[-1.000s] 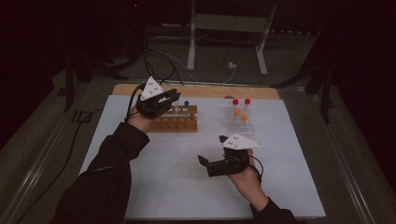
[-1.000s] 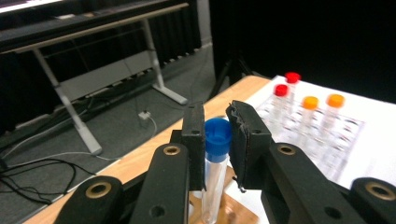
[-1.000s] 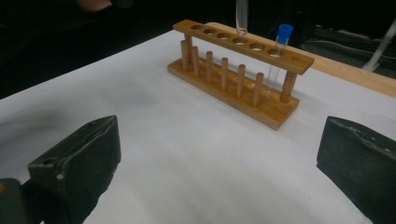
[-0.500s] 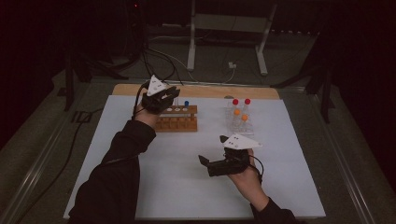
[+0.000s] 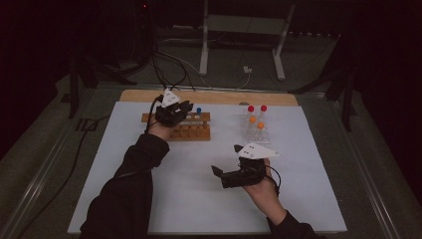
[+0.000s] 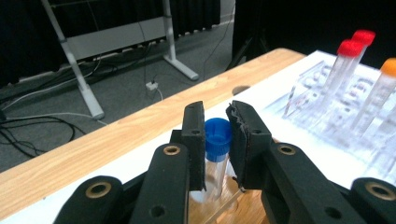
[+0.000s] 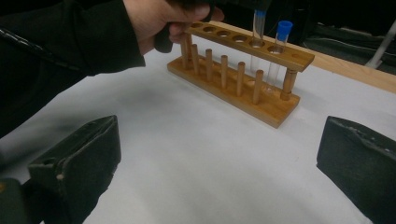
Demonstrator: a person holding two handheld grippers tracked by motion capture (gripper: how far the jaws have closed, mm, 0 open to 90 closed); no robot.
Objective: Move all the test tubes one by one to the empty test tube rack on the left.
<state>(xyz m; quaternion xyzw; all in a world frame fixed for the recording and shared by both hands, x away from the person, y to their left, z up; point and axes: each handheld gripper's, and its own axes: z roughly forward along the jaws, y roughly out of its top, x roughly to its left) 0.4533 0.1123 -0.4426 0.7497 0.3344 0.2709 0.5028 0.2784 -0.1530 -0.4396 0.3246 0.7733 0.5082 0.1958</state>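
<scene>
While my left hand-held gripper (image 6: 217, 140) squeezes the blue-capped tube (image 6: 217, 140) in the wooden rack (image 5: 191, 132), my right hand-held gripper (image 7: 219, 158) stays wide open.

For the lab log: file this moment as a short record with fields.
left tool: jaws either side of a blue-capped tube that stands in the wooden rack; whether the pads press it I cannot tell
second blue-capped tube: one hole nearer the rack's end
right tool: open, holds nothing, over the white mat
clear rack: holds two red-capped and two orange-capped tubes
surface: white mat on a table with a wooden far edge
</scene>
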